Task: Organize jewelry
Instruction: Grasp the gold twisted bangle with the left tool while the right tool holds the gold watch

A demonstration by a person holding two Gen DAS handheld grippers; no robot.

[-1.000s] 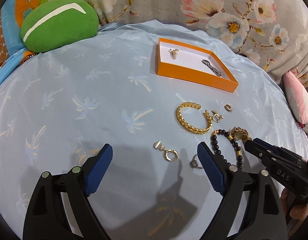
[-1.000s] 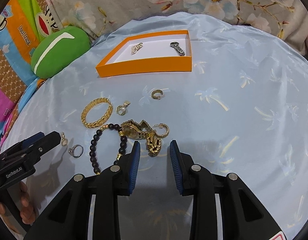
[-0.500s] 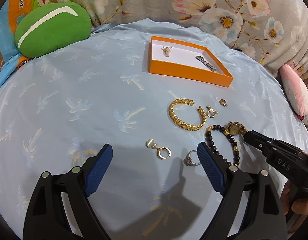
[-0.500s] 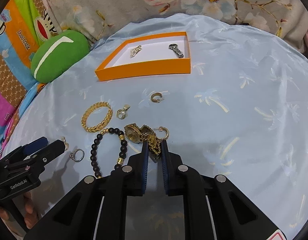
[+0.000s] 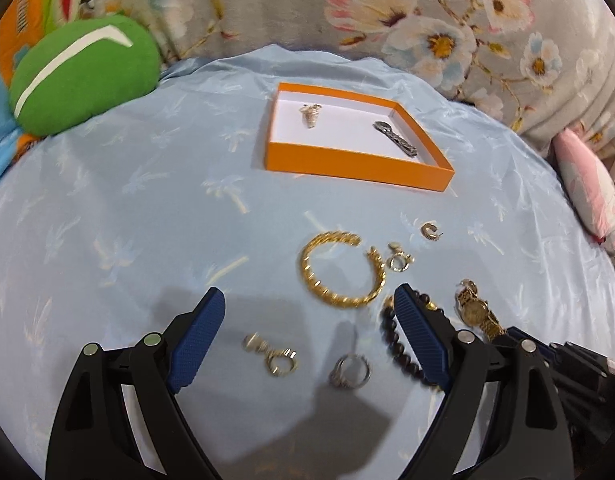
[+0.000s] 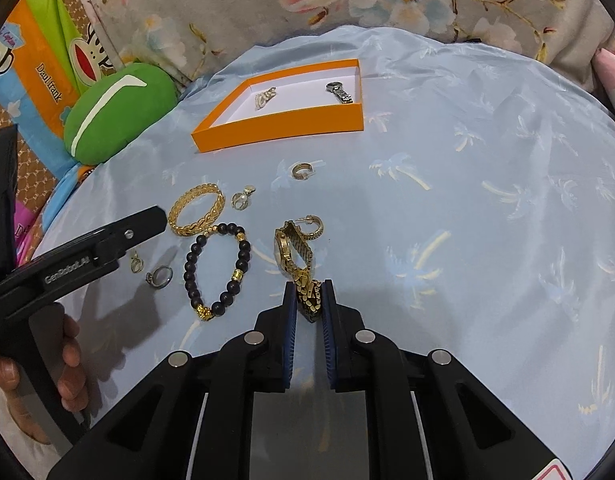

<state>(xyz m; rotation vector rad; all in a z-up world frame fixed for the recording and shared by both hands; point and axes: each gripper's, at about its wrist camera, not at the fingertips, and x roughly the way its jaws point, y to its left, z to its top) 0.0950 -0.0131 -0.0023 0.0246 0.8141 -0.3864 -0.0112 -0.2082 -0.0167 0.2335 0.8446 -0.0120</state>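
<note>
The gold watch (image 6: 295, 256) is gripped by its link band between the nearly closed pads of the right gripper (image 6: 309, 300), its case apparently raised off the blue palm-print sheet (image 6: 467, 168) near the sheet's front edge, beside the black bead bracelet (image 6: 217, 268). The left gripper (image 5: 307, 336) is held wide open and empty above a hoop earring (image 5: 273, 356) and a silver ring (image 5: 349, 370). The pick-up step is judged to be in hand; next, the watch must be carried to the orange box (image 6: 283, 128) at the far side and released beside the silver watch (image 6: 339, 92).
</note>
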